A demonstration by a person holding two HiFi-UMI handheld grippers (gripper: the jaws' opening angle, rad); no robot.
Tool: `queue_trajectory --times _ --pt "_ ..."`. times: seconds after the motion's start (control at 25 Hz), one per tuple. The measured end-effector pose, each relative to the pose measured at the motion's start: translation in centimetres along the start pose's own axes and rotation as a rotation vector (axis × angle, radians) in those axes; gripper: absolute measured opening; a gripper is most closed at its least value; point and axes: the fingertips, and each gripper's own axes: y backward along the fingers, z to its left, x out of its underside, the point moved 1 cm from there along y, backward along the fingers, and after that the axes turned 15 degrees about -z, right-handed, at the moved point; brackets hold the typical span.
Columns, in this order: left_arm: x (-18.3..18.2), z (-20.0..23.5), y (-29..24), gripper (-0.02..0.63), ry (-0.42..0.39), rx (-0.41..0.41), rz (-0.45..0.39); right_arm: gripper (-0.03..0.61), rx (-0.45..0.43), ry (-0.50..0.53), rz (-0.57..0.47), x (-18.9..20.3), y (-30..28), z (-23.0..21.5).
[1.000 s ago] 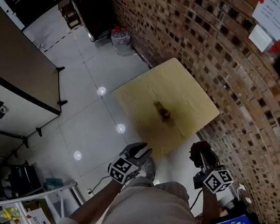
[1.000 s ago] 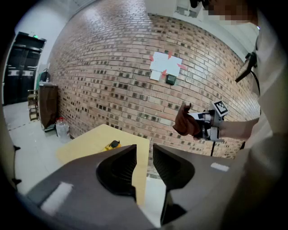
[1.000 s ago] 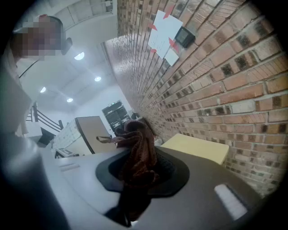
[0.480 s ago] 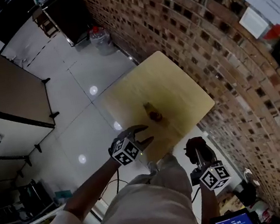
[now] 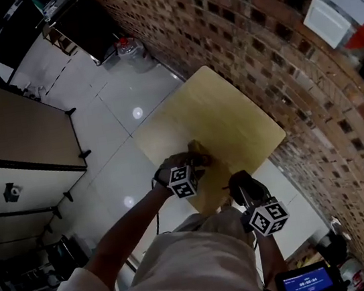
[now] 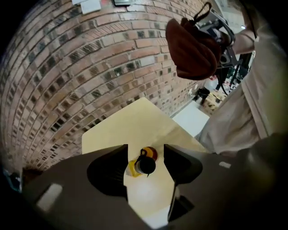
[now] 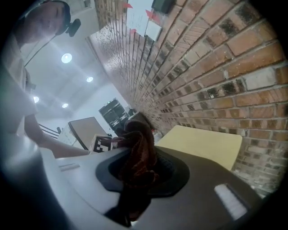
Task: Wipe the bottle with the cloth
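Two jaws of the left gripper (image 6: pixel 145 147) stand wide apart and have just been opening. The bottle (image 6: pixel 143 163) shows in the gap between them, low in the middle of the left gripper view, but the pads do not touch it yet. The jaws of the right gripper (image 7: pixel 137 167) are closed on the cloth (image 7: pixel 135 152), a dark red-brown bunch which hangs out above and below them.

The bottle is small, with a dark round cap and a yellow label, and it seems to stand upright on the pale wooden table (image 5: pixel 232 120). In the head view the left gripper covers it, near the centre of the frame.

The bottle is probably light and stiff, with a smooth wall, so it may slip or tip over if it is pushed from one side only. The best place to hold it is likely the body just under the cap, with both pads across the label and a moderate squeeze. The cloth is soft and limp, so it should bend easily around the bottle.
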Motion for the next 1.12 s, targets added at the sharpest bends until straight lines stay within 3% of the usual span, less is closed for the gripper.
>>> queue_trajectory --times 0.12,0.28,0.52,0.72,0.92,1.12 --pt "1.2 0.1 -2.1 0.272 -0.083 0.059 0.092 0.08 -0.018 -0.005 0.051 1.0 -1.7 -1.8" --pt "2.6 0.2 -3.8 0.273 -0.119 0.1 0.153 0.08 -0.034 0.006 0.134 3.1 -3.7 -4.2" --pt "3.4 -0.6 -4.9 0.273 -0.089 0.139 0.147 0.08 -0.033 0.004 0.216 5.7 -6.5 -5.9" --pt "3.7 -1.4 -5.6 0.205 -0.11 0.176 0.118 0.081 -0.009 -0.002 0.251 8.0 -8.7 -7.2" --pt "3.9 -1.4 -5.7 0.182 -0.091 0.162 0.103 0.081 0.023 -0.088 0.272 11.2 -11.1 -8.3" --pt "3.6 -1.2 -6.4 0.17 -0.07 0.134 0.105 0.08 -0.021 -0.195 0.248 13.2 -14.3 -7.9"
